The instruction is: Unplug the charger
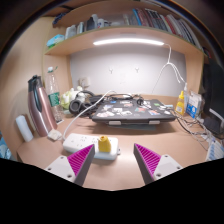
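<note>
A yellow charger plug (104, 144) sits upright in a white power strip (92, 147) lying on the wooden desk (115, 170). A white cable (70, 119) runs from the strip toward the back left. My gripper (113, 161) is open, its two purple pads (82, 160) spread wide just short of the strip. The charger stands just ahead of the fingers, nearer the left one, and nothing is between them.
A dark open case (130, 110) full of small items lies in the middle of the desk beyond the strip. Bottles and cups (60, 98) stand at the back left, a yellow bottle (181, 101) at the back right. A shelf with a lamp (128, 41) hangs above.
</note>
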`<state>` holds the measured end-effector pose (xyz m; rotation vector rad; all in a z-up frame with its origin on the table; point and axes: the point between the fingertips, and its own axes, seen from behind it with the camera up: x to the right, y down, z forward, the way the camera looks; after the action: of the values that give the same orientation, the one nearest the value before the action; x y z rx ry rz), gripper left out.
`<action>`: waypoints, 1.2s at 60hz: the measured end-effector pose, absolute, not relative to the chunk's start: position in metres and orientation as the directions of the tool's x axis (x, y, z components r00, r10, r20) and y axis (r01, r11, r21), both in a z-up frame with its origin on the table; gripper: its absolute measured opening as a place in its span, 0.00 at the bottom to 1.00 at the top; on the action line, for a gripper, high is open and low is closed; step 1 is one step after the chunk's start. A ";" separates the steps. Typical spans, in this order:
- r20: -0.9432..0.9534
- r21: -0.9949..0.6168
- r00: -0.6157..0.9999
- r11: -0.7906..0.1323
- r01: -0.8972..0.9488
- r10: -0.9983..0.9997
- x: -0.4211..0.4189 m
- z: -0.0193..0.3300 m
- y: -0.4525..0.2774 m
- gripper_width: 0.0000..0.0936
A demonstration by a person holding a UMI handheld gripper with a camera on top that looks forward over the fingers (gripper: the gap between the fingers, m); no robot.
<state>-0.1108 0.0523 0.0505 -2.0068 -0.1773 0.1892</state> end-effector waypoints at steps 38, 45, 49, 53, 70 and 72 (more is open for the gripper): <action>0.047 -0.906 0.972 -0.400 0.138 0.229 -0.149 0.026 0.096 0.22; 0.024 -0.957 0.977 -0.276 0.083 0.211 -0.139 0.093 0.094 0.20; 0.080 -0.978 0.980 -0.177 0.113 0.183 -0.123 0.149 0.093 0.20; 0.045 -0.989 0.983 -0.133 0.069 0.176 -0.114 0.186 0.087 0.20; 0.039 -0.952 0.994 -0.298 0.069 0.105 -0.040 0.145 0.056 0.21; 0.040 -0.938 0.994 -0.340 0.071 0.098 -0.031 0.129 0.052 0.20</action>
<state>-0.0314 0.0523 0.1286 -1.9190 -0.1209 0.0276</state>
